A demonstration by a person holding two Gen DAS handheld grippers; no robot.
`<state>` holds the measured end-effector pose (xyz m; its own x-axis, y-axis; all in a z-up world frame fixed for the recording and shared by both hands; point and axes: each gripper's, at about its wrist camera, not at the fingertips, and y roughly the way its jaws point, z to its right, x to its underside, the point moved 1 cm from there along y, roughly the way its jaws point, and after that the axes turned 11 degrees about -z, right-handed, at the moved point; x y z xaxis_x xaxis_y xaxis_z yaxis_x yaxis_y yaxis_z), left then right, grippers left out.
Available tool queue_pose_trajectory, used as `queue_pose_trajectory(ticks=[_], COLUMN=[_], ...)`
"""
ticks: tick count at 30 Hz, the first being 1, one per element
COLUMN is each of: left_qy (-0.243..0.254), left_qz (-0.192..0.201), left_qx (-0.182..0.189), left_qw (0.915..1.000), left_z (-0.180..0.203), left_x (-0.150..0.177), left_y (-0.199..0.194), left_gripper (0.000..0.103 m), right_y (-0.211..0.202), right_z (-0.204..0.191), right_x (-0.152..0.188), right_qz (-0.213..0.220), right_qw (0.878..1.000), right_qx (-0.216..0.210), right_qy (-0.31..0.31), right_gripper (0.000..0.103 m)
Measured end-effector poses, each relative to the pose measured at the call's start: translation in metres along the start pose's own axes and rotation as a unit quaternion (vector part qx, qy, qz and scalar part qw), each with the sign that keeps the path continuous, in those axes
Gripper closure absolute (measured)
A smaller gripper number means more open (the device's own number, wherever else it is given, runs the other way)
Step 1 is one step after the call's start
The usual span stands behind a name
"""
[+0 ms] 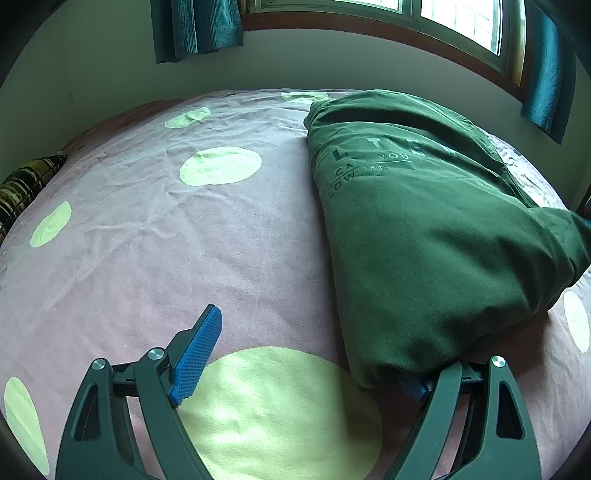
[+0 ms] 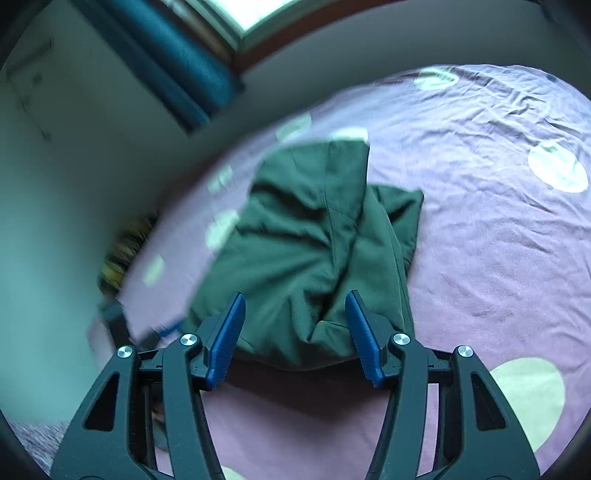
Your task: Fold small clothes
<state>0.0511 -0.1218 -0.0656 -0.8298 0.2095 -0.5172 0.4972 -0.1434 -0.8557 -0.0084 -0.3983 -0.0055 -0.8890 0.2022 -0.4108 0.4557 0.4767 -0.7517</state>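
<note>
A pink bedsheet (image 1: pixel 147 229) printed with large pale green dots (image 1: pixel 220 165) covers the bed and is lightly creased across its surface. Behind the bed stands a plain light wall (image 1: pixel 110 77), with a wood-framed window (image 1: pixel 436 14) above it and teal curtains (image 1: pixel 195 29) hanging at both sides of the frame. A dark plaid cushion (image 1: pixel 26 184) lies at the left edge of the bed, against the wall.
</note>
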Motion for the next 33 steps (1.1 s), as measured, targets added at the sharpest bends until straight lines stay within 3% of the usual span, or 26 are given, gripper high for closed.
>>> queue_pose_trajectory(ticks=[1,3,10,17,22,24,25,27,28,33], left_qy=[0.002,0.008,0.036,0.030,0.024,0.017,0.015,0.012,0.012,0.011], left_qz=[0.000,0.000,0.007,-0.025,-0.026,-0.030,-0.030,-0.033,-0.034,-0.035], left_qx=[-0.001,0.000,-0.017,0.014,0.009,0.016,0.017,0.018,0.018,0.019], left_qw=[1.0000,1.0000,0.9992,0.9992,0.9993,0.9993,0.9993,0.9992,0.9992,0.9991], left_z=[0.000,0.000,0.009,-0.001,-0.001,-0.004,-0.004,-0.004,-0.003,-0.002], left_x=[-0.001,-0.003,-0.002,-0.003,-0.003,-0.003,-0.003,-0.003,-0.003,-0.002], left_y=[-0.001,-0.002,0.000,0.017,0.019,0.020,0.021,0.022,0.021,0.021], left_gripper=[0.019,0.019,0.019,0.014,0.015,0.015,0.015,0.015,0.015,0.015], right_y=[0.005,0.009,0.030,0.044,0.031,0.016,0.009,-0.007,-0.010,0.003], right_z=[0.000,0.004,0.036,0.075,0.079,0.075,0.072,0.070,0.070,0.073], right_x=[0.003,0.010,0.033,0.046,0.048,0.044,0.040,0.027,0.019,-0.037], right_qz=[-0.012,-0.019,-0.021,-0.009,-0.013,-0.003,0.011,0.039,0.047,0.054], right_qw=[1.000,1.000,0.999,0.995,0.989,0.989,0.989,0.989,0.988,0.989], right_qx=[0.002,0.005,0.028,-0.049,-0.092,-0.094,-0.091,-0.091,-0.090,-0.065], right_qy=[-0.003,-0.016,0.021,0.086,0.116,0.115,0.113,0.113,0.114,0.124], right_gripper=[0.082,0.093,0.097,0.099,0.093,0.086,0.082,0.060,0.057,0.055])
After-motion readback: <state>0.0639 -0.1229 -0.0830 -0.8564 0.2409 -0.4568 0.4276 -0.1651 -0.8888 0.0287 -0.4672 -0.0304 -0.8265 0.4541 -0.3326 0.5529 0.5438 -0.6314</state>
